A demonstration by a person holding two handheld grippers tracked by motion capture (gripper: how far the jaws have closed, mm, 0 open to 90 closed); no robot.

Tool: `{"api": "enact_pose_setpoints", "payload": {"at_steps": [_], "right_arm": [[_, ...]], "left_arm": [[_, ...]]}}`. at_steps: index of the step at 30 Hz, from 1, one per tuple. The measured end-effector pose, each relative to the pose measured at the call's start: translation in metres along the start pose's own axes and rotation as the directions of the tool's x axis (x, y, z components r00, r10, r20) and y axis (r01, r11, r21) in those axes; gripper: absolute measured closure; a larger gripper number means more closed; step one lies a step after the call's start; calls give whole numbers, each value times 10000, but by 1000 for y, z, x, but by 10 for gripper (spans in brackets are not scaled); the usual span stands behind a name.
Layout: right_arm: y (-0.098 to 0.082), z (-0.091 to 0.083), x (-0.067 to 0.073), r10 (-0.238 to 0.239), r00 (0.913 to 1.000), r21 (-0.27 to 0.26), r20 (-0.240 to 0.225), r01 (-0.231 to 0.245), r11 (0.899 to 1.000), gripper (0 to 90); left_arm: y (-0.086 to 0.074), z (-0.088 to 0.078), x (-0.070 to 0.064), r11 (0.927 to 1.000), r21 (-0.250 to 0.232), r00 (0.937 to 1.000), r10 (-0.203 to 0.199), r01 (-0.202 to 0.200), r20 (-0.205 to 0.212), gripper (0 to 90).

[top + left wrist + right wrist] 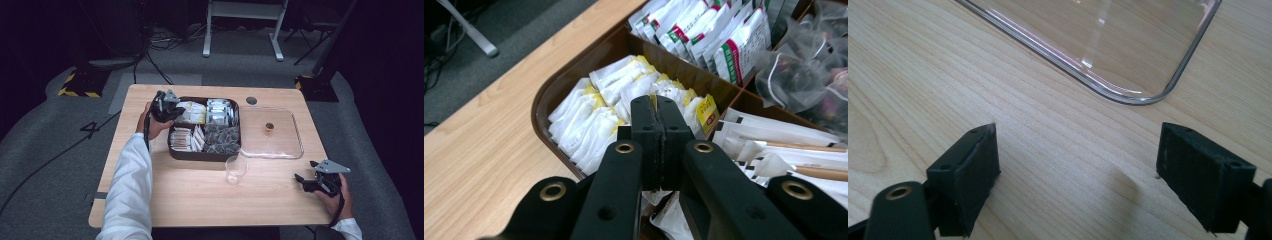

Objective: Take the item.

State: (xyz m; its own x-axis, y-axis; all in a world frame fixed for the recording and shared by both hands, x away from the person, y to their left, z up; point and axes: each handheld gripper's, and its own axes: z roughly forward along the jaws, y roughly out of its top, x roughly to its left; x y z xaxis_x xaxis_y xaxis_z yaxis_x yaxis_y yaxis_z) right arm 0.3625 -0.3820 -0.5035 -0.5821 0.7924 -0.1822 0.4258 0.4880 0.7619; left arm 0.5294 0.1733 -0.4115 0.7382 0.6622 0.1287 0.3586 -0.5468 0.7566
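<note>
A dark brown divided tray [205, 156] holds several kinds of sachets and tea bags. My left gripper [176, 113] hangs over its far-left compartment of white-and-yellow sachets [599, 115]. In the left gripper view the left gripper [659, 107] has its jaws pressed together, with a thin yellow-white sachet edge [654, 98] showing in the seam at the tips. My right gripper [301, 181] rests near the table's front right corner. In its own view the right gripper [1078, 170] stands open over bare wood.
A clear plastic tray [298, 150] lies right of the brown tray with a small brown thing [269, 127] in it; its corner [1138, 97] lies just ahead of the right jaws. A clear cup [235, 171] stands in front of the brown tray. A sleeved forearm [127, 190] crosses the table's left side.
</note>
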Motion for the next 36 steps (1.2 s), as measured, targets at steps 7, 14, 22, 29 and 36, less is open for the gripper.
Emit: {"api": "enact_pose_setpoints", "payload": {"at_steps": [7, 14, 22, 29, 36], "right_arm": [[0, 0, 0, 5, 10000, 5, -5, -5, 10000, 175], [0, 0, 0, 6, 10000, 2, 3, -6, 10000, 175], [0, 0, 0, 4, 10000, 6, 1, -4, 10000, 175], [0, 0, 0, 31, 10000, 12, -21, -31, 10000, 175], [0, 0, -1, 53, 10000, 18, -44, -53, 10000, 175]], "left_arm": [[5, -19, -6, 9988, -496, 10000, 6, -7, -26, 888], [9, -35, -16, 9955, -922, 9998, 205, -204, 5, 888], [14, -46, -32, 9925, -1162, 9989, 412, -384, 222, 888], [16, -59, -50, 9842, -1698, 9964, 604, -495, 598, 888], [18, -70, -65, 9798, -1913, 9933, 763, -585, 872, 888]]}}
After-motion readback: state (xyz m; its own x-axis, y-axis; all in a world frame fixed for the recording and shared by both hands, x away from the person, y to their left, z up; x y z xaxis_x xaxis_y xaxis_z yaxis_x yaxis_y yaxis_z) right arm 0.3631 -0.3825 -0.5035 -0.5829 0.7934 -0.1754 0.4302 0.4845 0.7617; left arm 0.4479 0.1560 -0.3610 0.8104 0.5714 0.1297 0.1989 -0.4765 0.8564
